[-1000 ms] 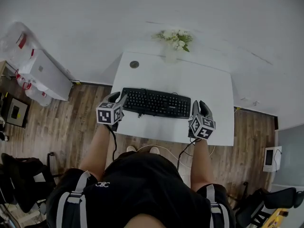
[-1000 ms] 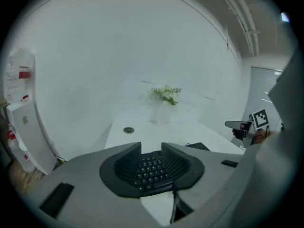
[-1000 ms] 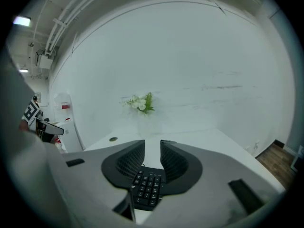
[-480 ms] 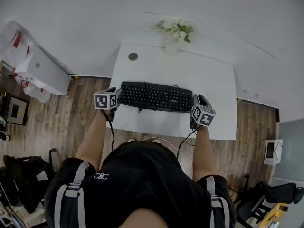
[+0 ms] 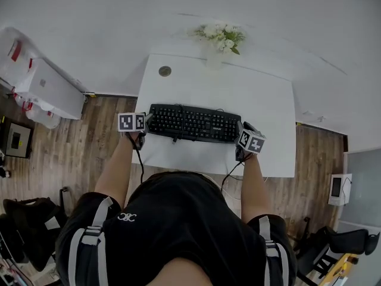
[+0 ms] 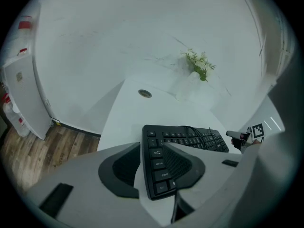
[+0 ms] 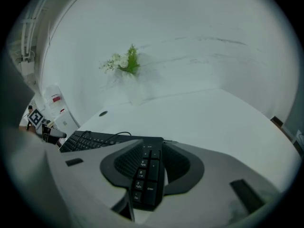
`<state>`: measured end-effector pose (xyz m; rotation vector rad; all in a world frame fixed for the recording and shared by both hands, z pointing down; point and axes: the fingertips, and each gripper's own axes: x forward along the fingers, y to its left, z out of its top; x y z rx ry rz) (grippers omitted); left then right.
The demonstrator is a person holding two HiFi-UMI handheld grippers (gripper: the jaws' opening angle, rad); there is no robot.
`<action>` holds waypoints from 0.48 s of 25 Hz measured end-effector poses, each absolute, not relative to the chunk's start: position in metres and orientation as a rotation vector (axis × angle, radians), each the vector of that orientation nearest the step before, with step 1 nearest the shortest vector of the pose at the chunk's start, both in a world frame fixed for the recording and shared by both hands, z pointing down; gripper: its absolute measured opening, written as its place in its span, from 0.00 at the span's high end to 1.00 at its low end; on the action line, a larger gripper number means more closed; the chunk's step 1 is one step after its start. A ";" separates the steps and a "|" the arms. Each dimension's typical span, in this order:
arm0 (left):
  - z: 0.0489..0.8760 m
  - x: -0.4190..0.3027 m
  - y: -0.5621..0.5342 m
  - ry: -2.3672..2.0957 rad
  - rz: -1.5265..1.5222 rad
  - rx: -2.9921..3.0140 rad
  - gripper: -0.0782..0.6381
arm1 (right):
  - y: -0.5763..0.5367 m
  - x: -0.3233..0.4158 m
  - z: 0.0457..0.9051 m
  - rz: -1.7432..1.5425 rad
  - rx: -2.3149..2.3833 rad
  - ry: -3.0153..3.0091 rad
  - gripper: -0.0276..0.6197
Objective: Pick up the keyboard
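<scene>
A white table (image 5: 271, 109) fills the middle of the head view, set against a white wall (image 5: 119, 16). At its far edge, upper centre, stands a vase of white flowers (image 5: 221, 37). A small round disc (image 5: 165, 71) lies near the table's upper left corner. Wood floor (image 5: 77, 148) shows on both sides. A white cabinet (image 5: 50, 91) stands at the left, a black chair (image 5: 336, 246) at the lower right.

Keyboard (image 5: 193, 123), flower vase (image 5: 214, 58) on white table (image 5: 259, 100)
</scene>
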<state>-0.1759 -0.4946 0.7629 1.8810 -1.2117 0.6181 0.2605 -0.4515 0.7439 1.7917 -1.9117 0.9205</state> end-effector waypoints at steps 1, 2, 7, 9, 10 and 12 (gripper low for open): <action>0.765 -0.175 -0.495 -1.203 0.616 1.878 0.66 | -0.451 0.260 0.749 0.938 1.783 -1.900 0.76; 0.766 -0.174 -0.497 -1.194 0.613 1.877 0.66 | -0.452 0.260 0.754 0.953 1.774 -1.889 0.76; 0.777 -0.168 -0.502 -1.148 0.627 1.872 0.66 | -0.453 0.259 0.771 0.996 1.737 -1.859 0.76; 0.782 -0.165 -0.503 -1.125 0.635 1.868 0.66 | -0.453 0.261 0.775 1.007 1.733 -1.845 0.76; 0.783 -0.164 -0.503 -1.115 0.640 1.866 0.66 | -0.453 0.262 0.778 1.017 1.727 -1.838 0.76; 0.785 -0.164 -0.505 -1.100 0.637 1.864 0.66 | -0.453 0.262 0.781 1.044 1.718 -1.836 0.75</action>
